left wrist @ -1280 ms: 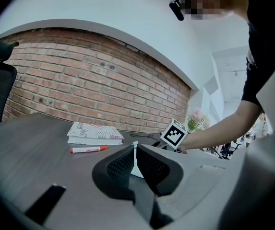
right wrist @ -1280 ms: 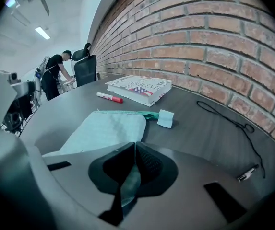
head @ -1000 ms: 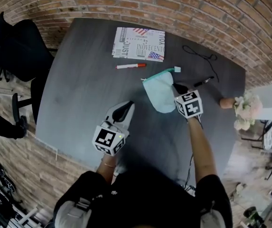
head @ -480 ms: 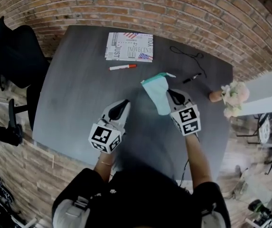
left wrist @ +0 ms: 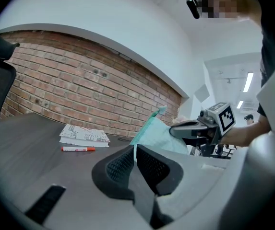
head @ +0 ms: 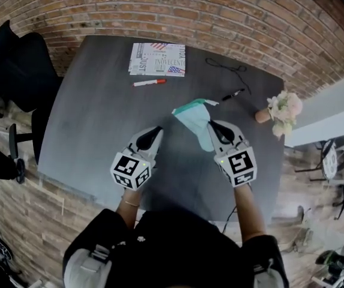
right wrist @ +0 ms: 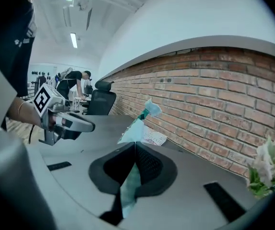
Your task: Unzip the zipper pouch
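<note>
A pale teal zipper pouch (head: 194, 120) hangs above the dark table (head: 93, 125), with my right gripper (head: 210, 127) shut on its lower right edge. In the right gripper view the fabric (right wrist: 136, 128) runs up out of the closed jaws to the zipper end. My left gripper (head: 156, 131) is shut with nothing in it, a short way left of the pouch and apart from it. In the left gripper view the pouch (left wrist: 152, 134) shows just beyond the shut left gripper (left wrist: 134, 147), with the right gripper (left wrist: 195, 128) at its right side.
A printed booklet (head: 157, 59) and a red marker (head: 149, 82) lie at the far side of the table. A black pen (head: 232, 94) and a thin black cord (head: 226, 68) lie far right. A flower vase (head: 278, 110) stands at the right edge. A black chair (head: 15, 65) is left.
The right gripper has risen with the pouch and drawn it back toward the person, clear of the table. The left gripper has shifted slightly, still shut.
</note>
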The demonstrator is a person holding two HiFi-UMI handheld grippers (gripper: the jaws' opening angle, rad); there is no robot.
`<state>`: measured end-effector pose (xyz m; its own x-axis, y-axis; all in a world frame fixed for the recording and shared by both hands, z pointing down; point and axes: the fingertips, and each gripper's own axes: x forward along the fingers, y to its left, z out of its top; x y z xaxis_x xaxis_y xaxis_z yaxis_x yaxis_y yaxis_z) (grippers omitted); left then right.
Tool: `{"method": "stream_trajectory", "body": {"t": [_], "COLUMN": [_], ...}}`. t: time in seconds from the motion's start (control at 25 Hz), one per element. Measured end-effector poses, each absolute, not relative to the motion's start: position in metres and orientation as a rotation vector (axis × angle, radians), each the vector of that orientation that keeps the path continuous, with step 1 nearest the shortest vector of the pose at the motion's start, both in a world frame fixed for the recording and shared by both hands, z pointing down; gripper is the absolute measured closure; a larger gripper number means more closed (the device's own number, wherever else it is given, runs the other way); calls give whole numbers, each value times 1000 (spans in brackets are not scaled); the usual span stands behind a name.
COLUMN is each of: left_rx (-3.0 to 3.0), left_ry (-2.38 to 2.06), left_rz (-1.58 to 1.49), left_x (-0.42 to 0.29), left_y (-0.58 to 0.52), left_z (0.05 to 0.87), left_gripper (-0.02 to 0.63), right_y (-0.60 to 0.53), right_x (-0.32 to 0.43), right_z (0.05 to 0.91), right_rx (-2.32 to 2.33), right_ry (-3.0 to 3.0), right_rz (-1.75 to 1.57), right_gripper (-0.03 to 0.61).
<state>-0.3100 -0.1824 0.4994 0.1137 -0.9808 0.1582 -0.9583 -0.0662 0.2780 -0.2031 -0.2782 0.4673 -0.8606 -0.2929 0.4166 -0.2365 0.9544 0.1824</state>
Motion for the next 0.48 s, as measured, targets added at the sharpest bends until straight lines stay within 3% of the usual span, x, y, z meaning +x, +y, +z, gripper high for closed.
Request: {"method": "stream_trajectory", "body": {"t": [0.48], "left_rx": [2052], "left_ry": [-1872], "left_rz": [-171], "left_x": [-244], "left_y": [-144], "left_z": [487], "left_gripper": [592], "right_y": [-213], "right_x": [-137], "right_z": [413], "right_rx": [280], "right_ry": [-2809], "right_rz": [-160], "right_gripper": [574]}}
